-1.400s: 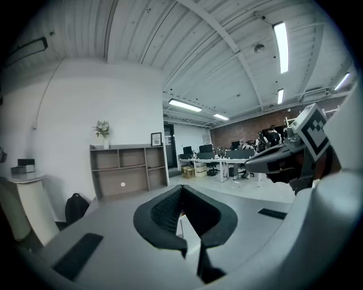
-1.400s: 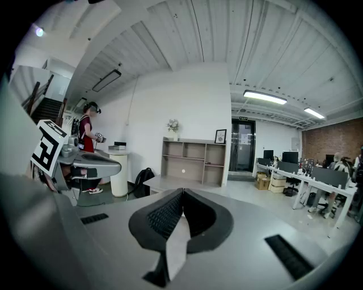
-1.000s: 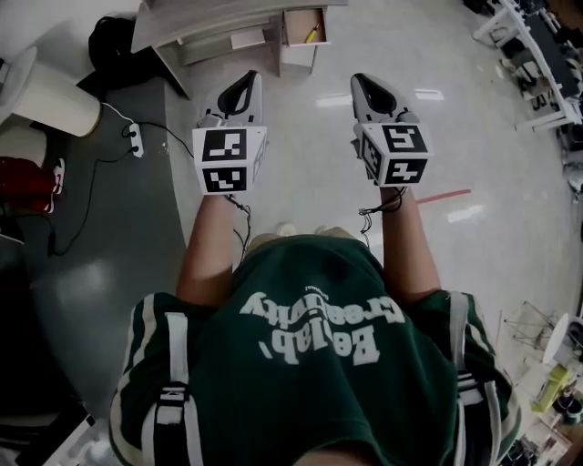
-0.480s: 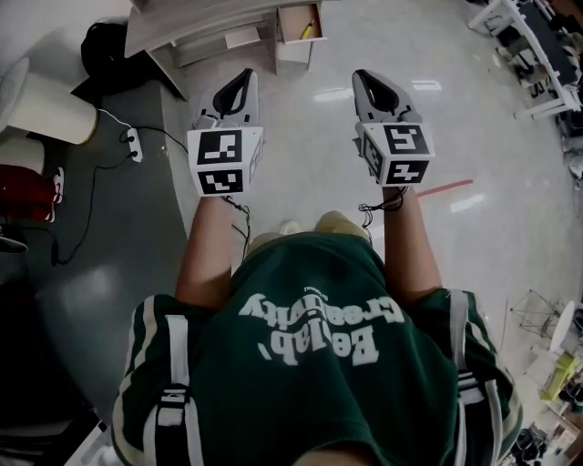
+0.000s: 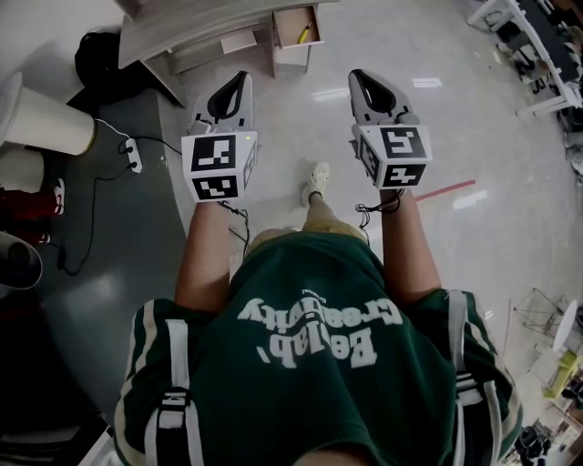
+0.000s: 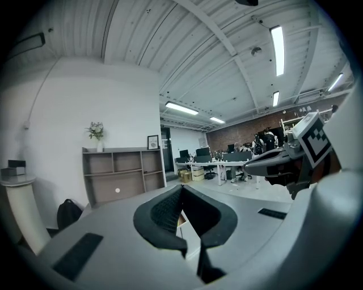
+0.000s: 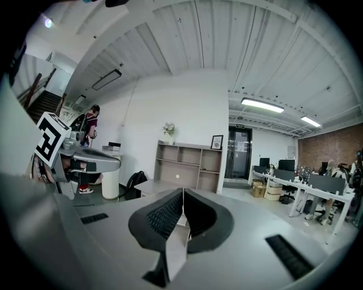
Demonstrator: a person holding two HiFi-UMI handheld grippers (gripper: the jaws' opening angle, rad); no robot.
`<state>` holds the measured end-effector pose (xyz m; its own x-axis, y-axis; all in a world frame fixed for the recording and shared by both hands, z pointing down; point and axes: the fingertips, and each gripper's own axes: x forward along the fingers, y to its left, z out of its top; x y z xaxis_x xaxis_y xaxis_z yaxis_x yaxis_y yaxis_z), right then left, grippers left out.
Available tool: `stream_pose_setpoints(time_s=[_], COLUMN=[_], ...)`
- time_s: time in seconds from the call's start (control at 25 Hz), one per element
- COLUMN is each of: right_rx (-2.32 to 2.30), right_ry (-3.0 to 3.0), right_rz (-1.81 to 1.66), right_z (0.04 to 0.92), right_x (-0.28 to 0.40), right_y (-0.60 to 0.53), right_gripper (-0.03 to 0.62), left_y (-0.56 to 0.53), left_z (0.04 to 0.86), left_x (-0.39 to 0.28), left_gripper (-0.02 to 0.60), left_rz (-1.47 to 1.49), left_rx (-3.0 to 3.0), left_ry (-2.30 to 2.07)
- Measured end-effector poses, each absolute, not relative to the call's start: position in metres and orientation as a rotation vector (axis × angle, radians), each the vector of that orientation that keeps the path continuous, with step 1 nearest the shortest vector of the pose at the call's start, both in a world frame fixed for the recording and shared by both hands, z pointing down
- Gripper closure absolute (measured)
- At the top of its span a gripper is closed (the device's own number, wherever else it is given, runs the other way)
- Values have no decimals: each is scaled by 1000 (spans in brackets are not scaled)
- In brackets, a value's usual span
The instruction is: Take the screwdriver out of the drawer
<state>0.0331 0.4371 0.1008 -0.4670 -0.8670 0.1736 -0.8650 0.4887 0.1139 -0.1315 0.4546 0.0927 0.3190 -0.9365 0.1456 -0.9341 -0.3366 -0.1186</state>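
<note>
Well, L gripper (image 5: 240,82), R gripper (image 5: 362,82): jaws together.

The person's shoe (image 5: 316,179) has stepped forward toward the drawer (image 5: 296,27)

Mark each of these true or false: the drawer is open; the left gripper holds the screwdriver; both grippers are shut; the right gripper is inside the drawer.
1. The drawer is open. True: a yellow screwdriver lies in it.
2. The left gripper holds the screwdriver. False: it is empty, short of the drawer.
3. Both grippers are shut. True: each gripper view shows the jaws together with nothing between them.
4. The right gripper is inside the drawer. False: it hangs over the floor, apart from the drawer.
</note>
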Motion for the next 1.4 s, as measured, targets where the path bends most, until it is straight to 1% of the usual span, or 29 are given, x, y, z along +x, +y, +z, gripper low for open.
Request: stream_pose_setpoints(time_s=[0.36,0.8,1.2,1.4], right_rx=[1482,1420,1376,1359], right_ry=[-2546,-2587,-2642,-2659], right_rz=[-18,-14,-25,-24], right_z=[106,101,103,108], right_x=[53,71,81,73], right_y=[345,188,50,2], right_gripper=[559,559,559,559], left_y=[365,219,89,44], left_z=[97,87,84,89], left_x=[-114,-98,-80,-86], left_gripper=[565,565,565,565], left_rz=[-304,-312,-320,-329], left_rx=[-2529,-2479,-2423,-2403], left_ry=[1816,1873,1890,1913])
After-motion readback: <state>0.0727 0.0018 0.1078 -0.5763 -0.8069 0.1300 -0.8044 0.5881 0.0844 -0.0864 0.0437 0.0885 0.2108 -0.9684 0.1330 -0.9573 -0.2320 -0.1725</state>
